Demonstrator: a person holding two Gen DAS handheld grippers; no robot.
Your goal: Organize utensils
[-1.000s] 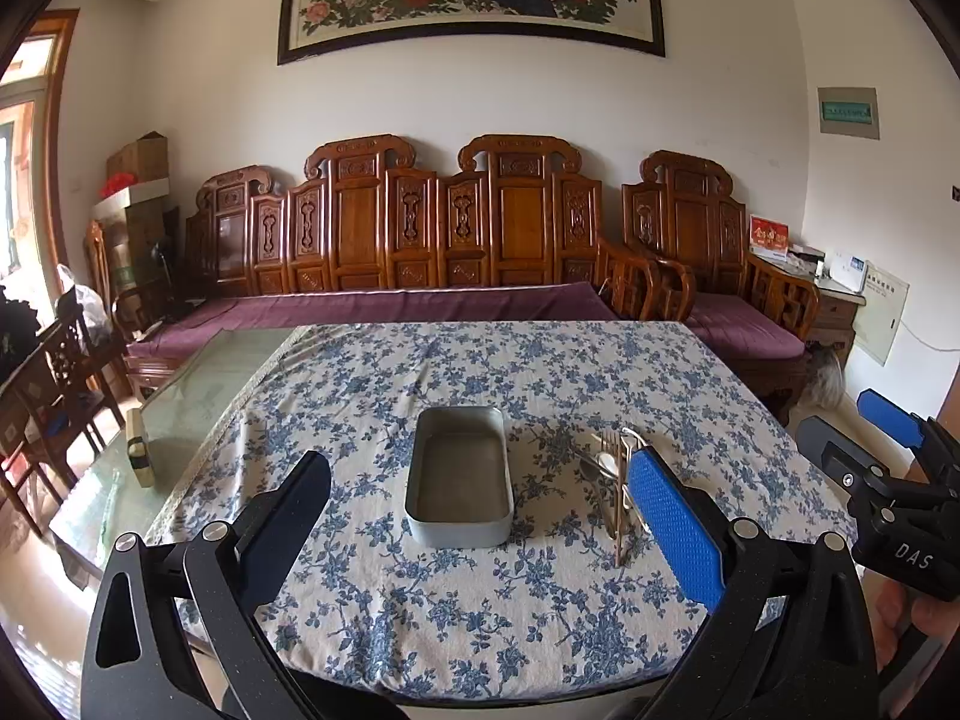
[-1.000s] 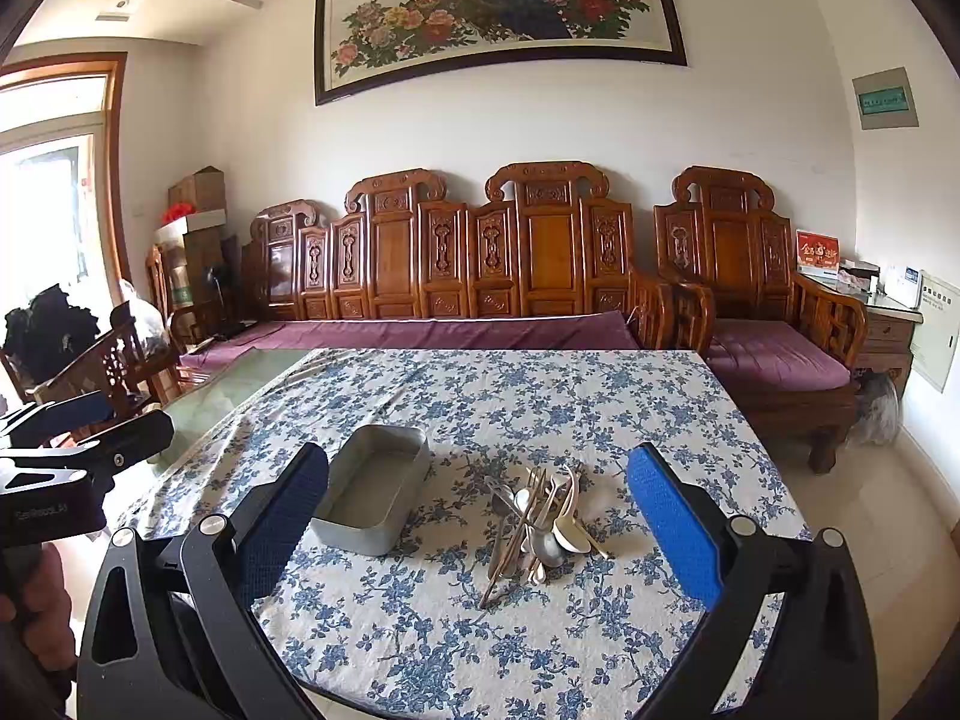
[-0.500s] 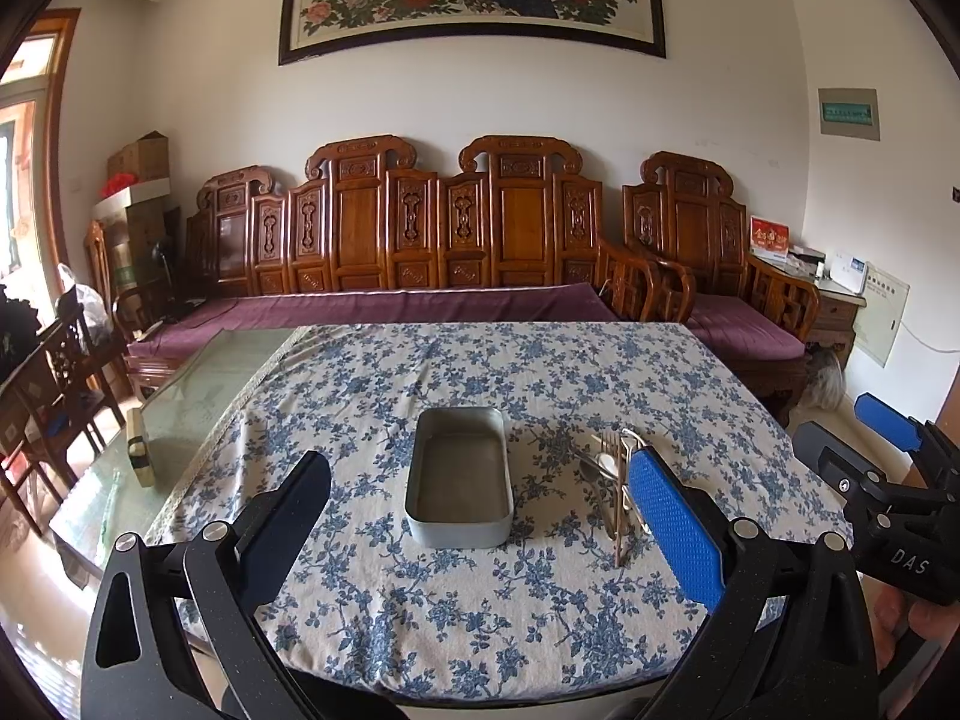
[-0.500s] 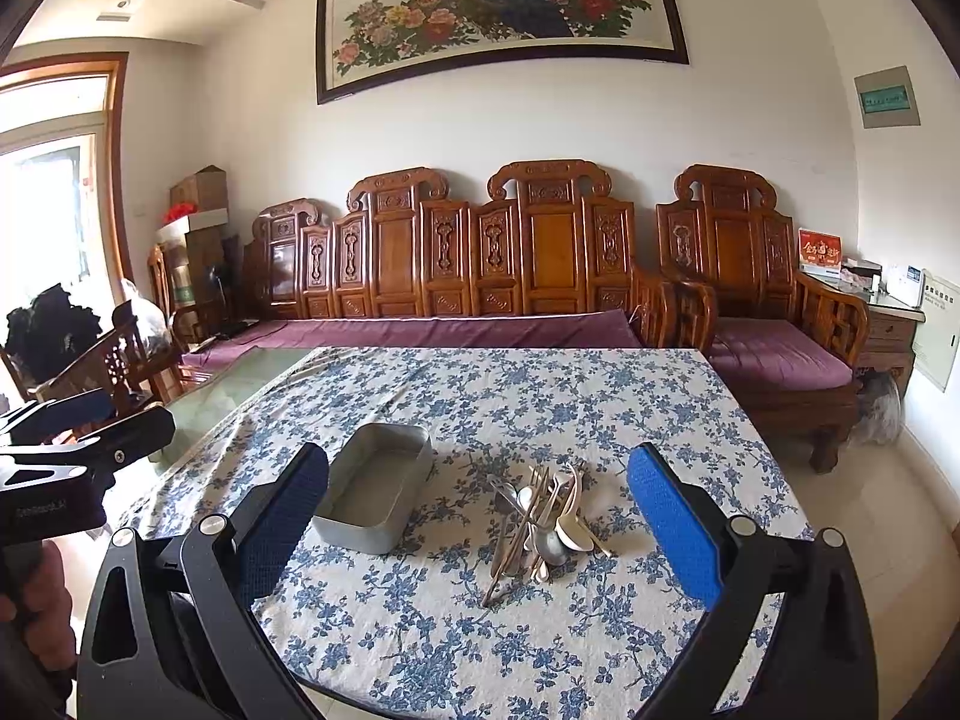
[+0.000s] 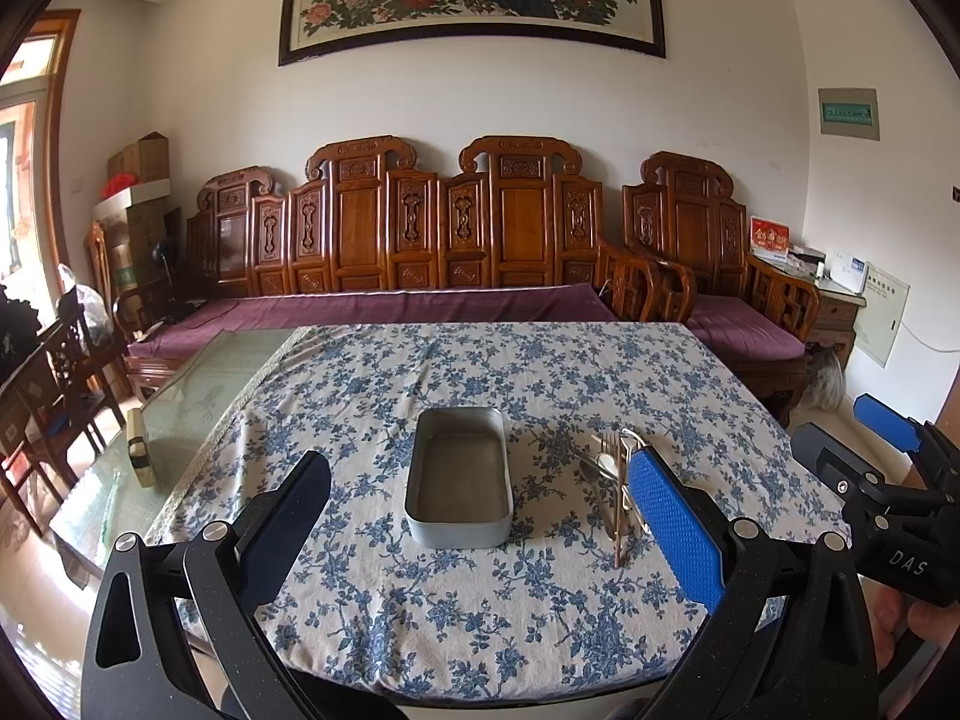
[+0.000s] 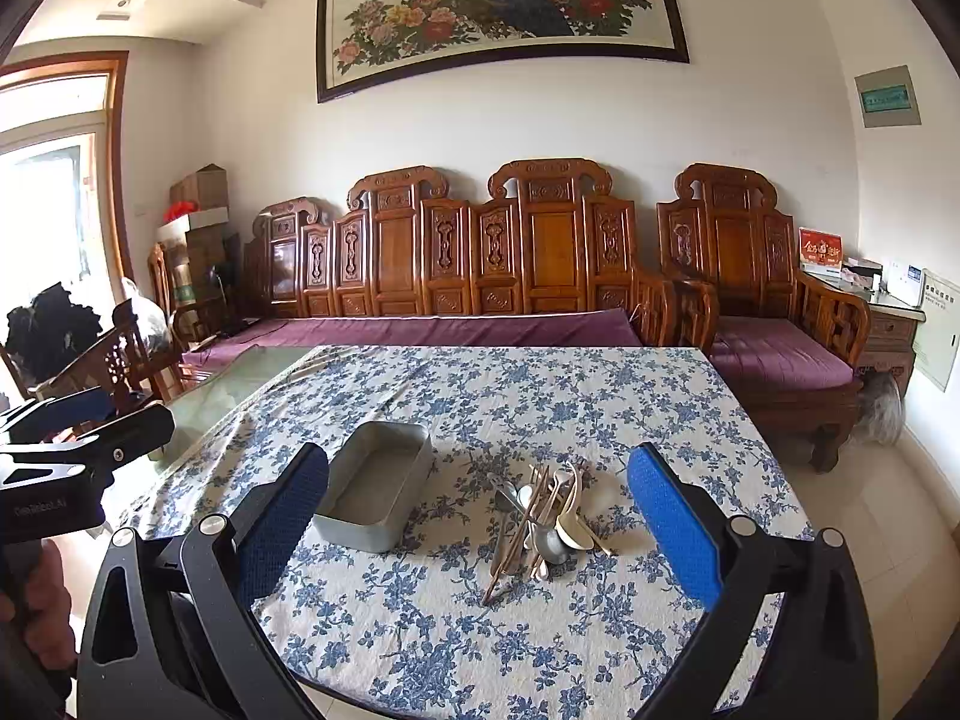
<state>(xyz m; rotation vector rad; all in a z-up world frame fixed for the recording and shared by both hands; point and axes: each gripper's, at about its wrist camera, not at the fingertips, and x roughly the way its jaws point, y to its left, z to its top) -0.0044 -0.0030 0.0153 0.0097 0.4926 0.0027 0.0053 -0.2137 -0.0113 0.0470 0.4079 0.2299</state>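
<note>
Now both claws hang spread wide and hold nothing: the left gripper (image 5: 480,531) faces the grey tin (image 5: 459,476), the right gripper (image 6: 477,531) faces the heap of spoons and chopsticks (image 6: 543,519) just right of that tin on the flowered tablecloth (image 6: 540,396).

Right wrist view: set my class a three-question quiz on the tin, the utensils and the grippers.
1. True or false: the tin holds utensils.
2. The utensil pile lies on which side of the tin: A left, B right, C behind?
3. How do the jaws of the right gripper and left gripper stand?

Key: 1 false, it is empty. 2 B. 3 Both open, holding nothing.
</note>
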